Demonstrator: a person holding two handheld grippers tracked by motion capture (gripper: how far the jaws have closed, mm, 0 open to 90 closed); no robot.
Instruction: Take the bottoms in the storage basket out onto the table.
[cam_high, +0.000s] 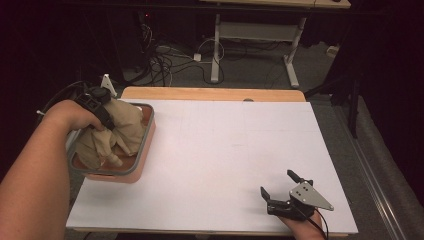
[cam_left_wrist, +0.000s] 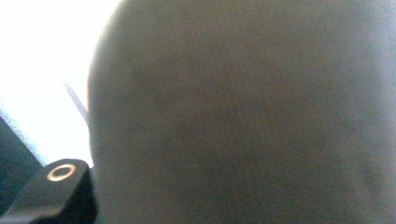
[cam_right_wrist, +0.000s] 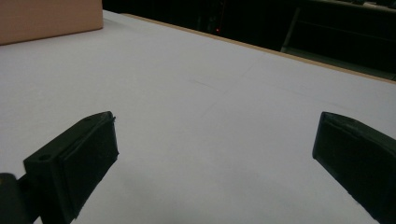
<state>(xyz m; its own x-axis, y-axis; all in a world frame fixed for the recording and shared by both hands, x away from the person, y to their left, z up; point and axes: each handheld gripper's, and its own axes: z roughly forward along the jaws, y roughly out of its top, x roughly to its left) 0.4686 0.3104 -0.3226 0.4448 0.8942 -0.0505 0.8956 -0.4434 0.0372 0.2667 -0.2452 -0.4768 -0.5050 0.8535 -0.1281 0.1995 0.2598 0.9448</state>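
Left gripper (cam_high: 102, 112) clamps cloth (cam_high: 112, 135) over tray (cam_high: 145, 145); right gripper (cam_high: 282, 192) gapes, empty. Risk: dragging folds tip the tray.

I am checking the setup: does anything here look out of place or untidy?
Only one thing: the beige cloth sits bunched and crumpled in the pink bin, partly pulled up by the left gripper, which is shut on it. The right gripper rests open on the white table. Nothing looks spilled or damaged.

Dim surroundings, bright table (glare upper left), cloth (cam_left_wrist: 243, 121) probably blurred by closeness.
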